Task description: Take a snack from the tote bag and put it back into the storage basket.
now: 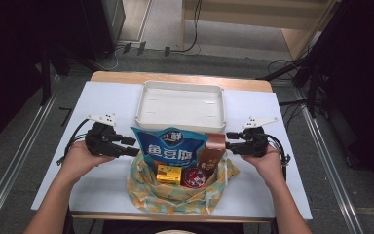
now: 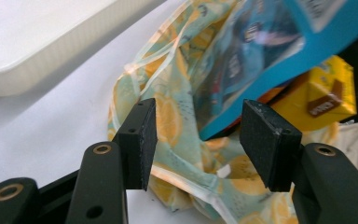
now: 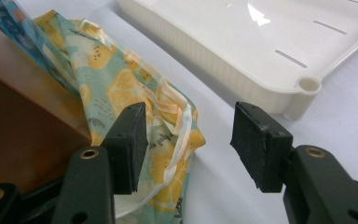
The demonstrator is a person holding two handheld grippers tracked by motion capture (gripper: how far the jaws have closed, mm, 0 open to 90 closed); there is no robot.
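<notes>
Both grippers, left (image 1: 130, 146) and right (image 1: 232, 141), stand open beside the lemon-print bag (image 1: 175, 195) of snacks, gripping nothing.

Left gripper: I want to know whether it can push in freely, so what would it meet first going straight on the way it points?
Probably the lemon-print bag: its crumpled cloth lies right between and ahead of the open jaws of the left gripper. The blue snack pouch stands just behind it; depth is hard to judge.

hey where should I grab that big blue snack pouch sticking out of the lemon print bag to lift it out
Probably by the flat top edge of the blue foil snack pouch, coming from above. It stands upright, rising clear of the lemon-print fabric bag, while its lower part sits crowded behind a yellow carton and brown box.
</notes>
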